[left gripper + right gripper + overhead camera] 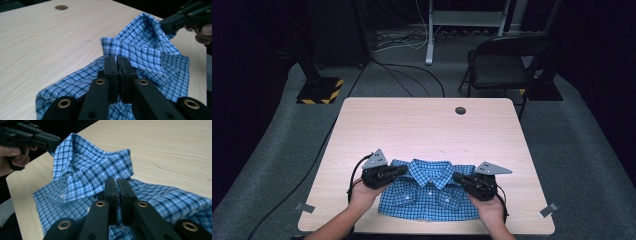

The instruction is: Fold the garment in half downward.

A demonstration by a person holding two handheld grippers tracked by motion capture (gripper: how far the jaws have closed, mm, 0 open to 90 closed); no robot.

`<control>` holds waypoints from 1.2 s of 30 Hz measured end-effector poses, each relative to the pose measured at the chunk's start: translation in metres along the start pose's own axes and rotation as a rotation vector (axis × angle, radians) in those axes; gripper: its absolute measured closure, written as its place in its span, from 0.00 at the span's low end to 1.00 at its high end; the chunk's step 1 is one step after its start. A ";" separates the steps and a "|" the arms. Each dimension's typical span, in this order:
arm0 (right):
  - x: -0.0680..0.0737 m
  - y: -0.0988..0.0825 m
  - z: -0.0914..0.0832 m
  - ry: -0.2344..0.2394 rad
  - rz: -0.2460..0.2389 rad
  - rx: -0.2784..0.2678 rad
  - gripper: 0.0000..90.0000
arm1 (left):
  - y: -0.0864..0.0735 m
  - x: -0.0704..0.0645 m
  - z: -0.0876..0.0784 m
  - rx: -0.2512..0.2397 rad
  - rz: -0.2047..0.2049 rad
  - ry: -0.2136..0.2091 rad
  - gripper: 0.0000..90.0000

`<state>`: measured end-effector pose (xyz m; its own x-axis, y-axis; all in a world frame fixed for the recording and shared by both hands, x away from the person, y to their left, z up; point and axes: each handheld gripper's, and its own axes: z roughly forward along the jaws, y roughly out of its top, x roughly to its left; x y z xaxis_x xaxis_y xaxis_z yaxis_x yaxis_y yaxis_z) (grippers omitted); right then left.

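Observation:
A small blue checked shirt (428, 194) lies front-up near the front edge of the wooden table (422, 125), its collar (430, 170) toward the far side. My left gripper (403, 169) is shut on the shirt's left shoulder, and my right gripper (457, 177) is shut on the right shoulder. In the left gripper view the black jaws (116, 58) are pressed together over the checked cloth (150, 52), with the right gripper (172, 23) pinching a raised corner farther off. The right gripper view shows its closed jaws (116, 180) on the shirt (82, 167) and the left gripper (50, 141) at the lifted far shoulder.
A round cable hole (460, 110) sits near the table's far edge. Tape marks (304, 207) (550, 209) lie at the front corners. Beyond the table stand a dark chair (507, 60), a stand base with yellow-black stripes (319, 90), and cables on the grey floor.

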<state>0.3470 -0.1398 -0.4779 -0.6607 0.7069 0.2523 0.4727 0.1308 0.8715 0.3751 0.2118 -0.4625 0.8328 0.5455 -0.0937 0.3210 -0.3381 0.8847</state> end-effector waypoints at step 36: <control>0.025 -0.046 -0.015 0.051 0.027 0.085 0.96 | -0.044 -0.029 -0.006 0.091 -0.021 -0.086 0.96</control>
<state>0.2996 -0.1387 -0.5055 -0.6749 0.6750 0.2983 0.5370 0.1719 0.8259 0.3340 0.2153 -0.4961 0.8597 0.4870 -0.1543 0.3753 -0.3974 0.8374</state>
